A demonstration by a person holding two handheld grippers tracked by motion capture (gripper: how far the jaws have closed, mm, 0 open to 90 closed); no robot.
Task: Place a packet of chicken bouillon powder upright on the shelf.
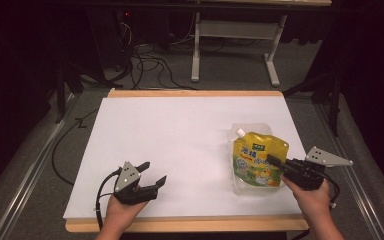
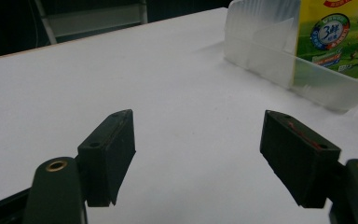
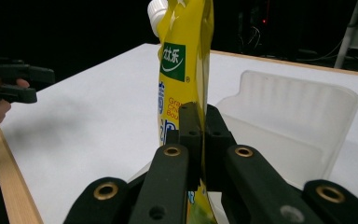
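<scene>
A glossy yellow flexible spout pouch (image 1: 260,160) with a white screw cap (image 1: 240,132) at its top corner, a green logo patch and cartoon print on its face, sits at the right side of the table, partly inside a clear, thin-walled rectangular plastic tray (image 1: 240,186). In the right gripper view the pouch (image 3: 182,70) stands upright on edge, its film creased and shiny, and the translucent tray (image 3: 303,121) behind it looks frosted, with rounded corners and a stepped rim. The right gripper (image 1: 276,164) has its two black jaws pressed together on the pouch's edge; the matte jaw blocks carry brass-ringed screw holes, and a grey three-cornered plate (image 1: 326,158) tops the tool.

The left gripper (image 1: 152,174) rests low near the front left of the table, held in the left hand (image 1: 122,211), its jaws spread wide apart with nothing between them. In the left gripper view the blunt, wedge-shaped black pads (image 2: 109,154) hover over the bare surface, and the tray's ribbed wall (image 2: 279,51) with the pouch inside lies farther off.

The table is covered by a smooth white matte board (image 1: 180,145) with a light wooden edge (image 1: 190,224).
</scene>
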